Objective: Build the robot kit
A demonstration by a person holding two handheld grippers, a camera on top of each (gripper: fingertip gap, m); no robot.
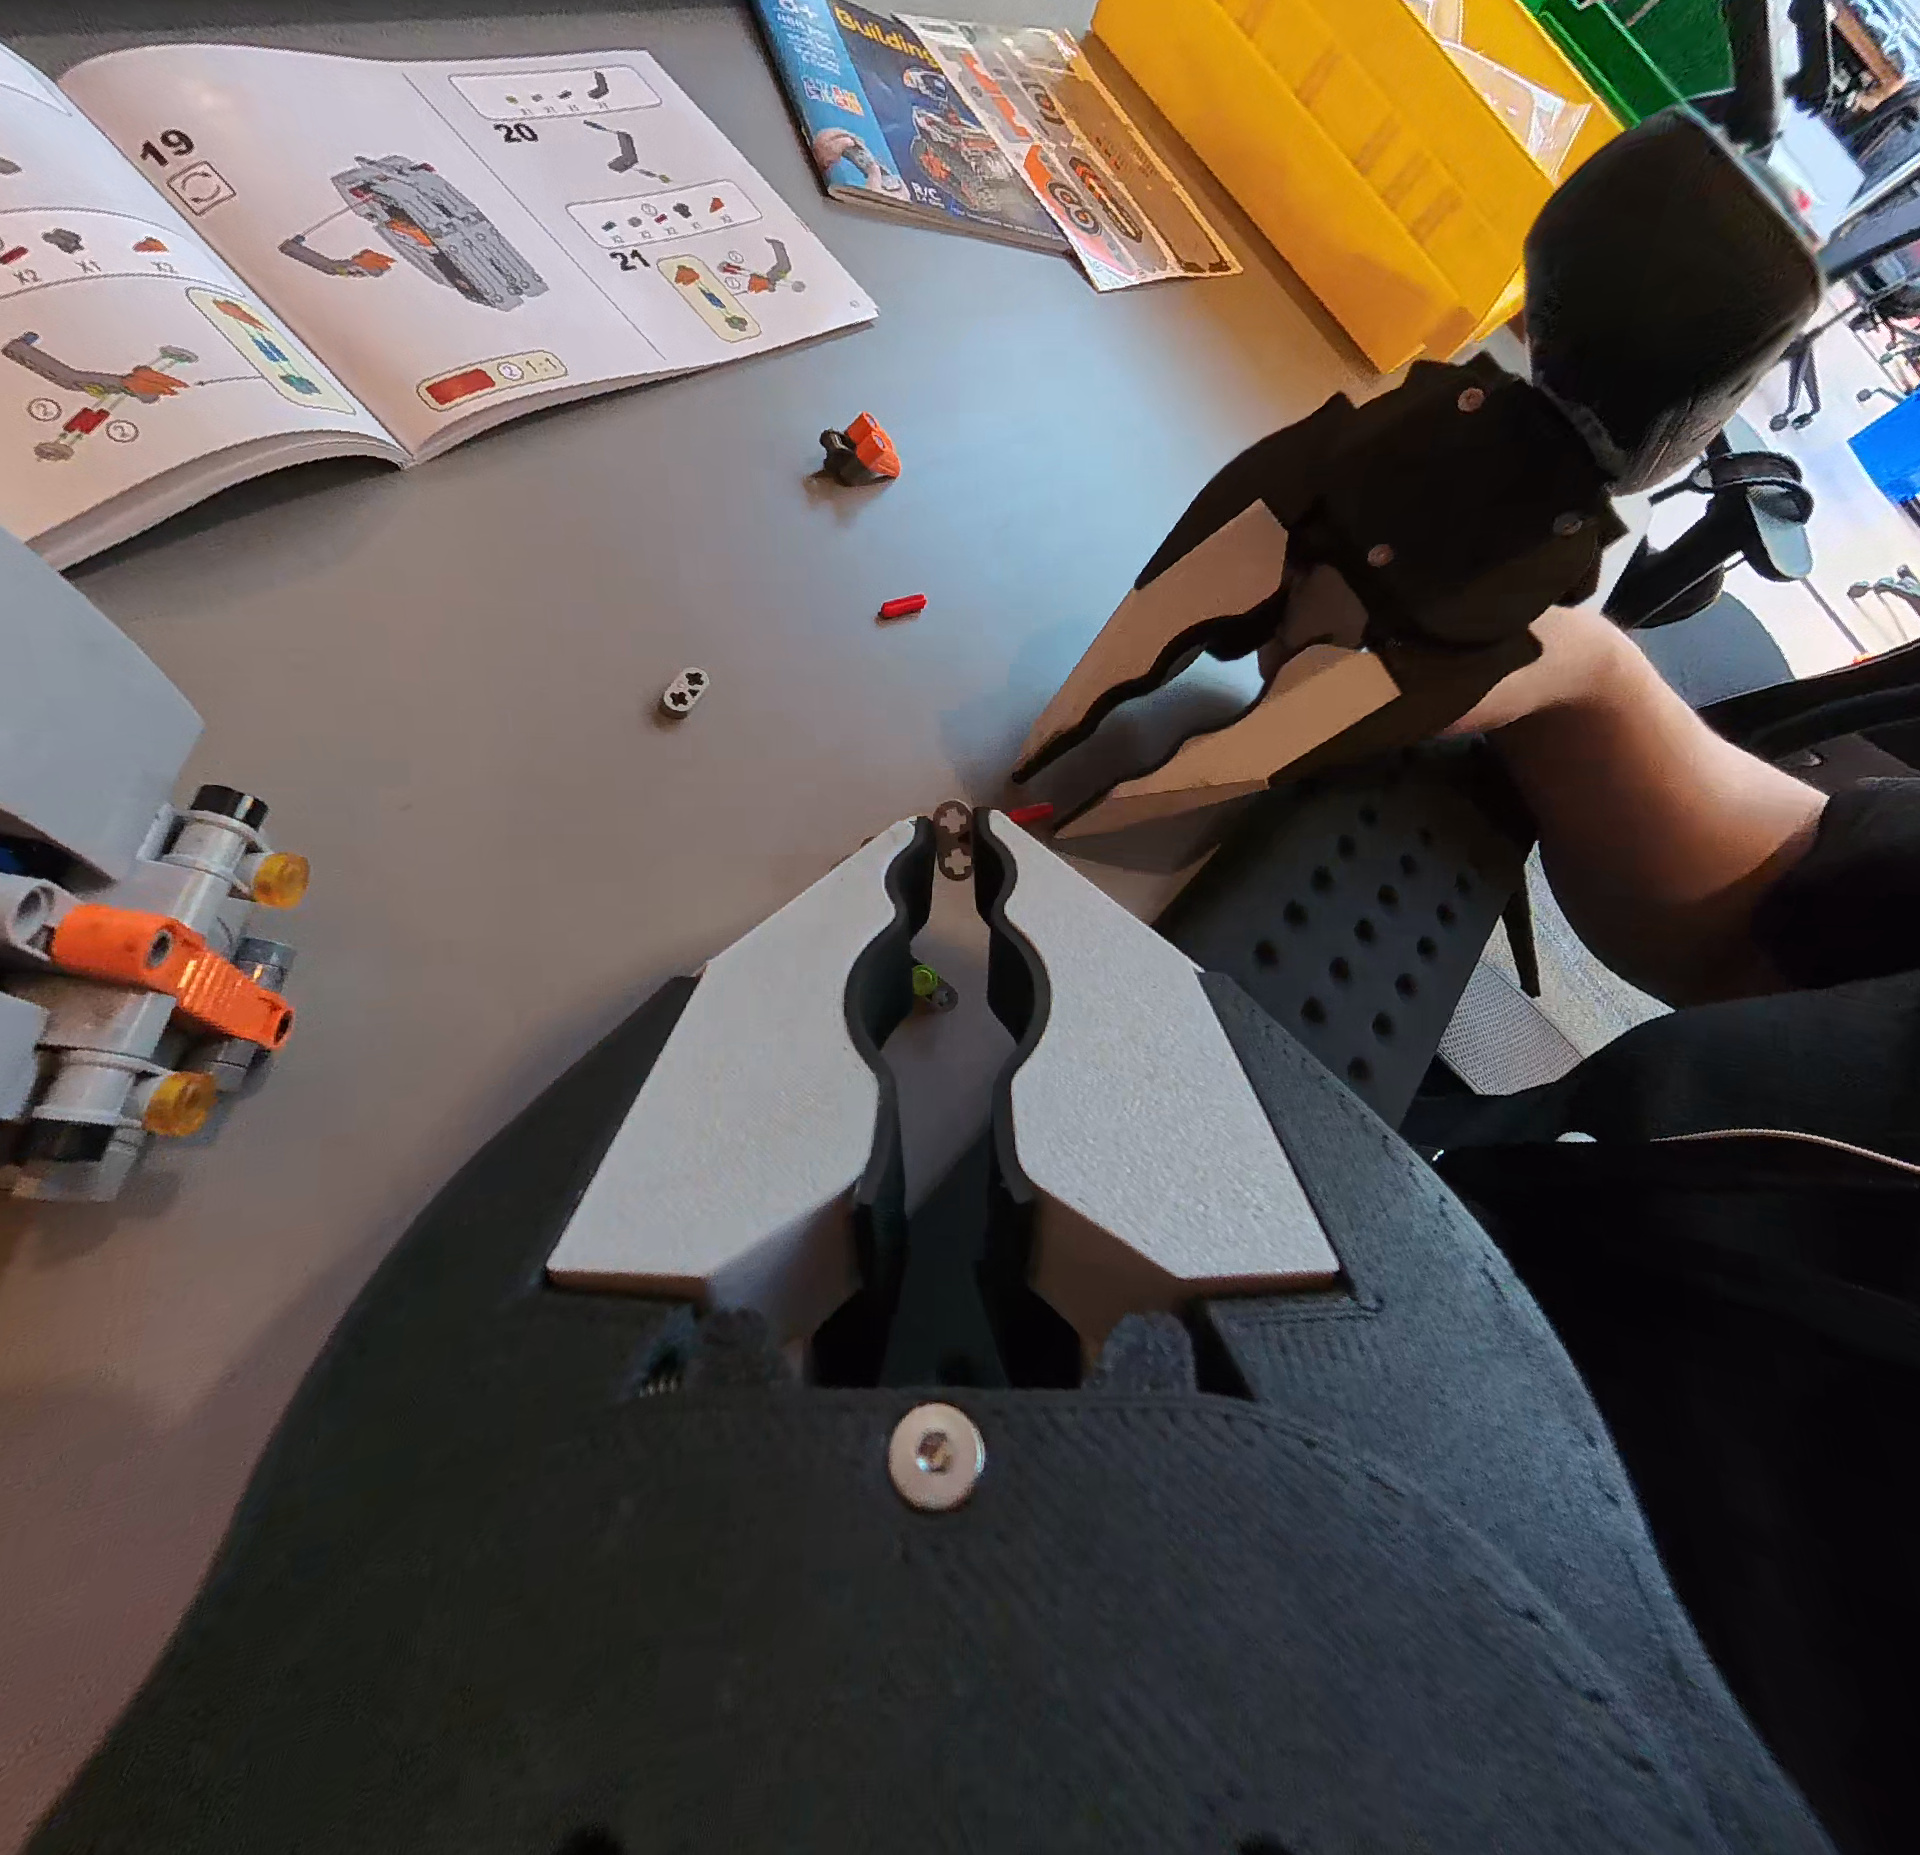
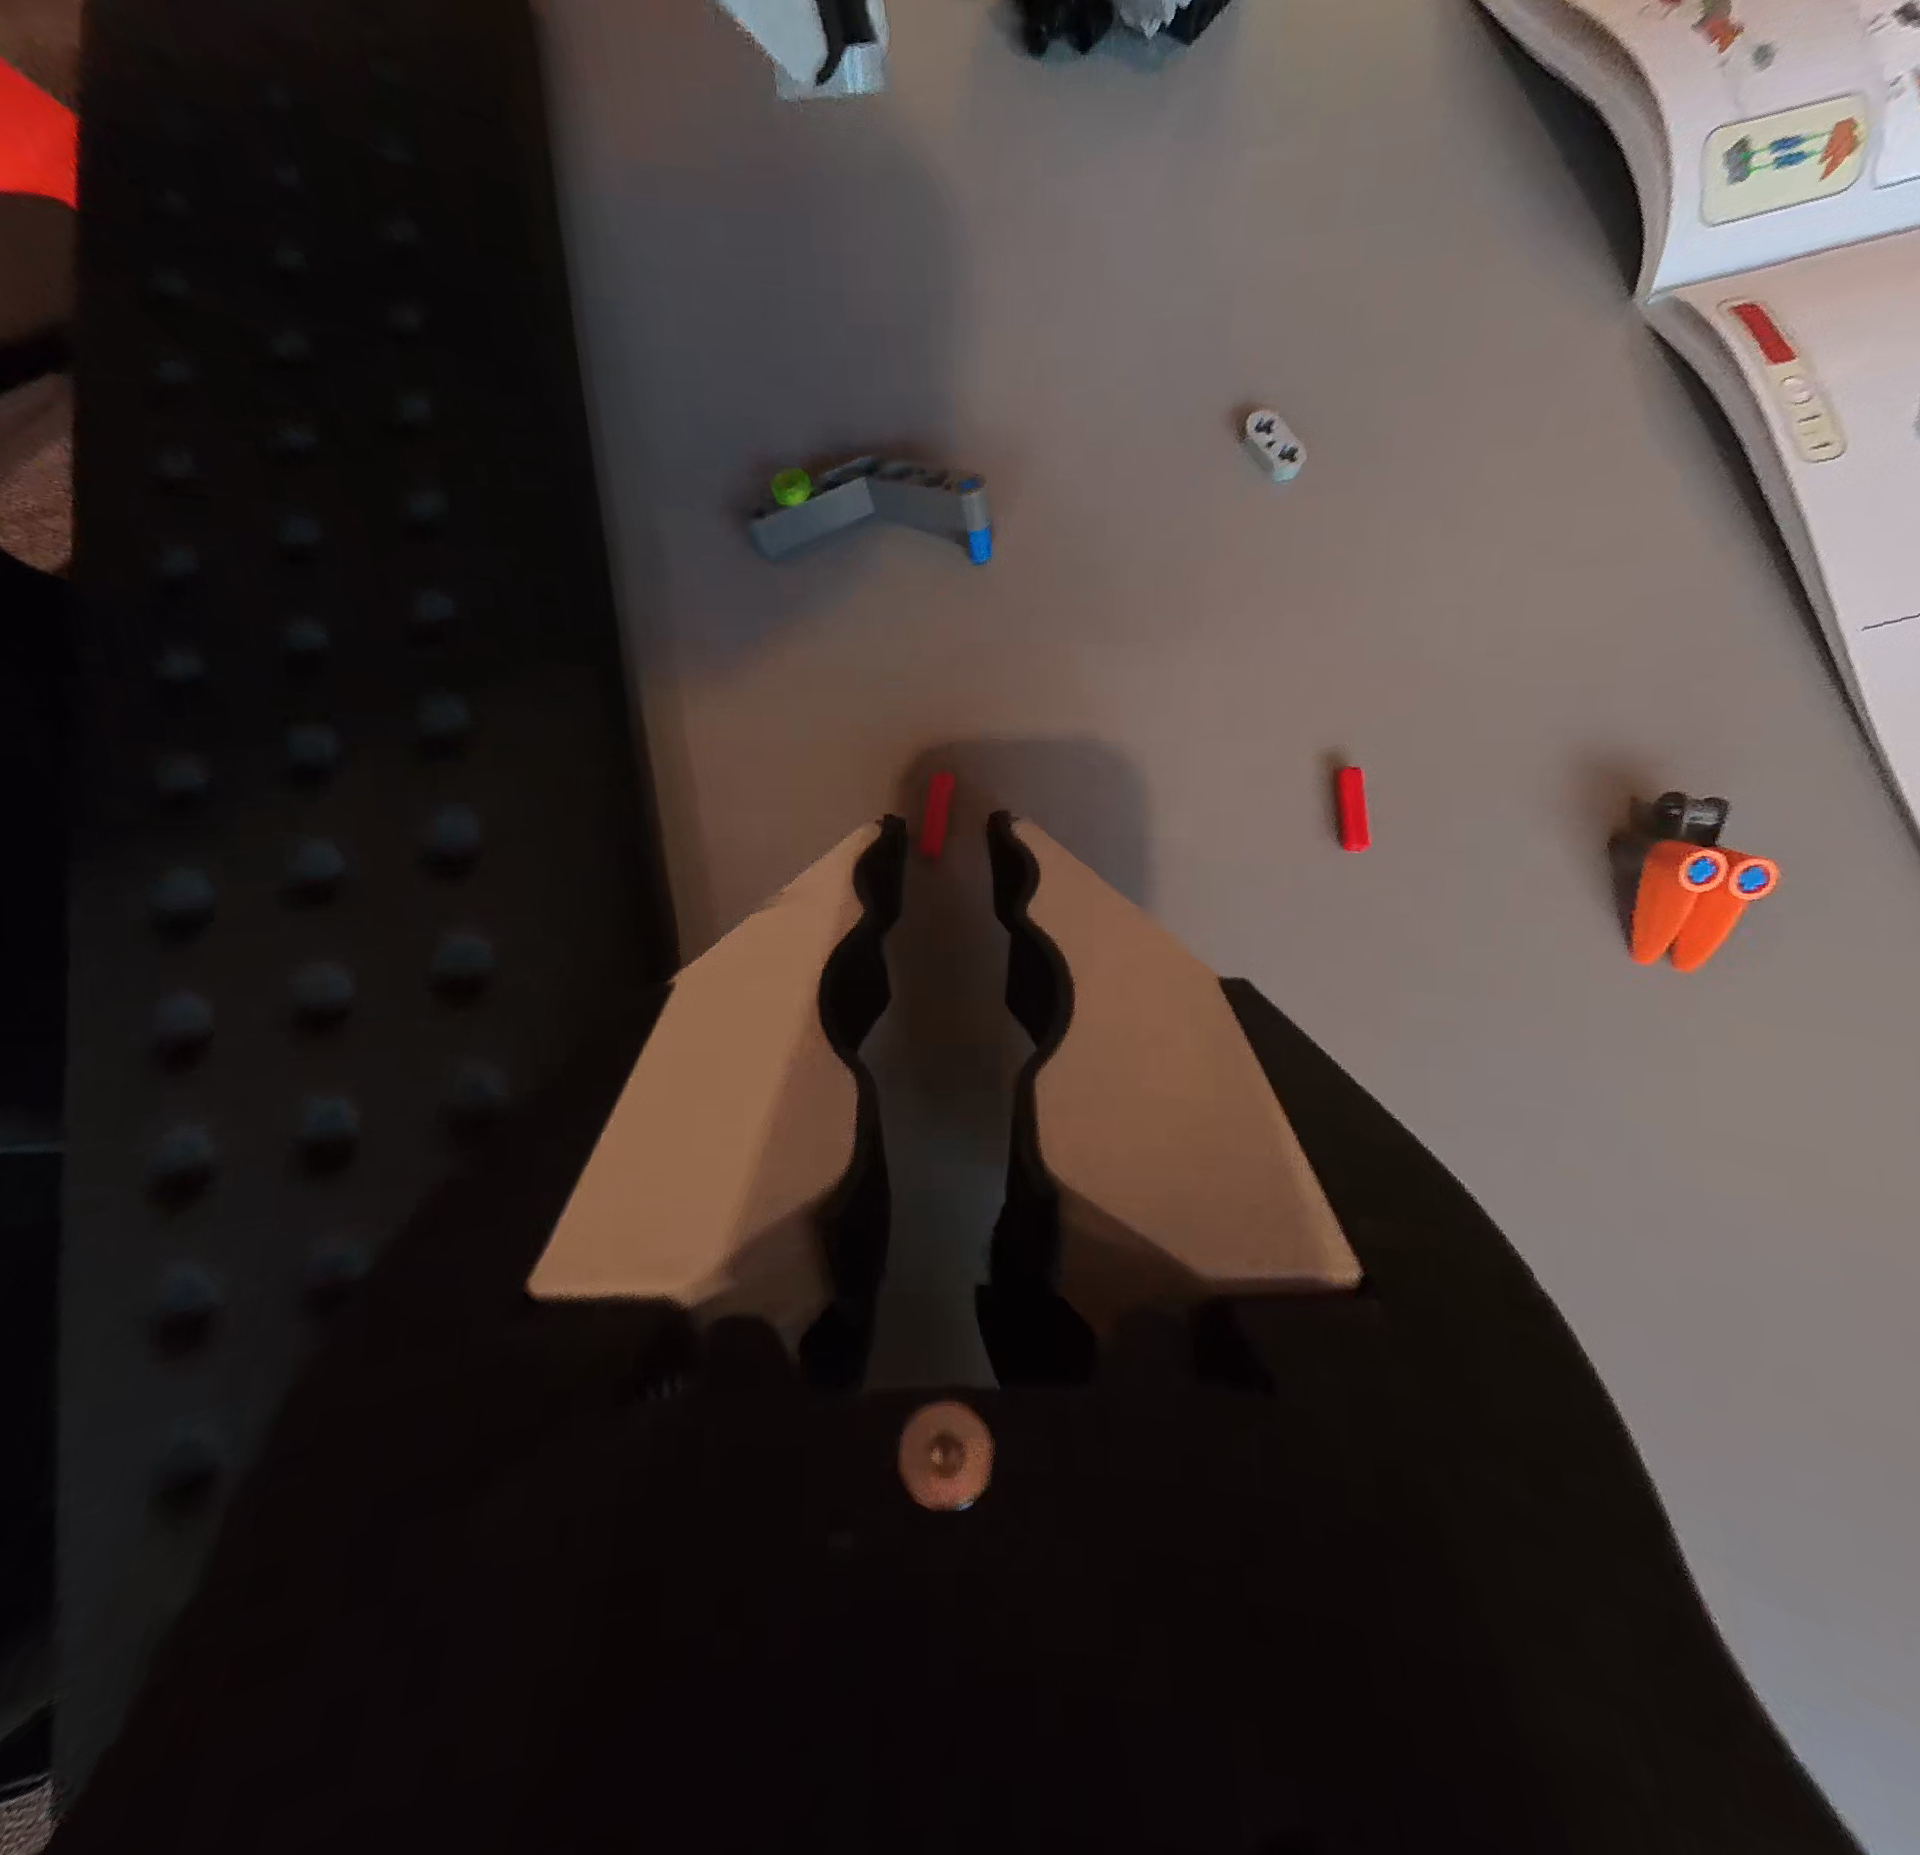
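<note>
Angled low over the grey table (image 1: pixel 520 662), the left gripper (image 1: pixel 952 835) pinches a small grey two-hole connector (image 1: pixel 952 841) at its fingertips, while the right gripper (image 2: pixel 940 820), fingers parted, straddles a red pin (image 2: pixel 935 813) beside an open instruction booklet (image 1: pixel 416 247).

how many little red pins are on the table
2. One red pin lies between the open right gripper's fingertips; the other red pin lies loose beside the orange piece. More may be hidden.
</note>
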